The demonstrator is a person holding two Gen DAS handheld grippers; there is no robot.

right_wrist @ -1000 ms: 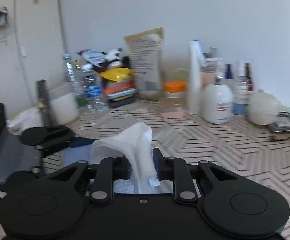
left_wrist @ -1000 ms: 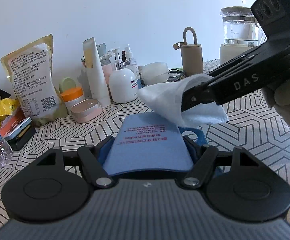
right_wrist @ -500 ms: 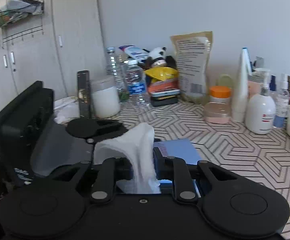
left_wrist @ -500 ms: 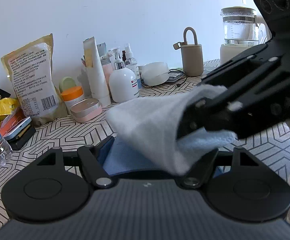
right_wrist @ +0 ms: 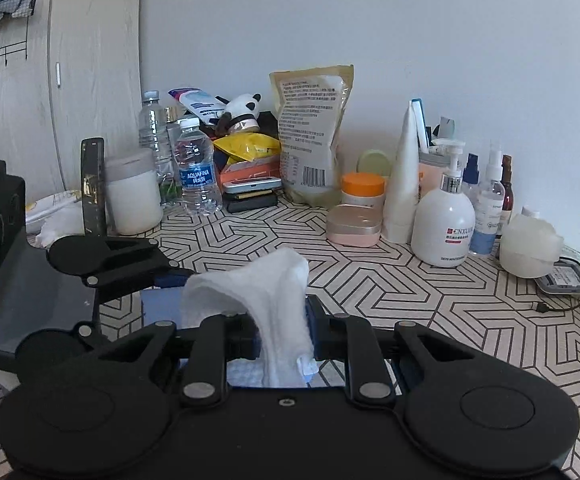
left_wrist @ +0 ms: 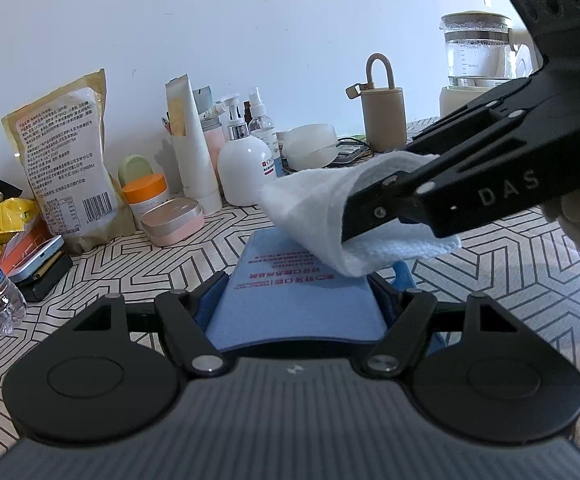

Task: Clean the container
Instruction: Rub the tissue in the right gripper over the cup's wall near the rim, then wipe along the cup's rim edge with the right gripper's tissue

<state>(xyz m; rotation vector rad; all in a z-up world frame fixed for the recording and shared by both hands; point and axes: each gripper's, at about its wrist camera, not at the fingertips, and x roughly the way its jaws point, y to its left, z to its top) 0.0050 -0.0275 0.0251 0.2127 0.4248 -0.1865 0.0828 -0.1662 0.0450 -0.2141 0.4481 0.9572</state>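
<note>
While L gripper clamps blue container, R gripper tight on white cloth.

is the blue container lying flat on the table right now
No, the blue container is clamped between the left gripper's fingers, with the white cloth resting on it.

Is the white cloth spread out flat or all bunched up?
Bunched up. The white cloth is pinched in the right claw and folds over in a hump above the flat blue container.
</note>
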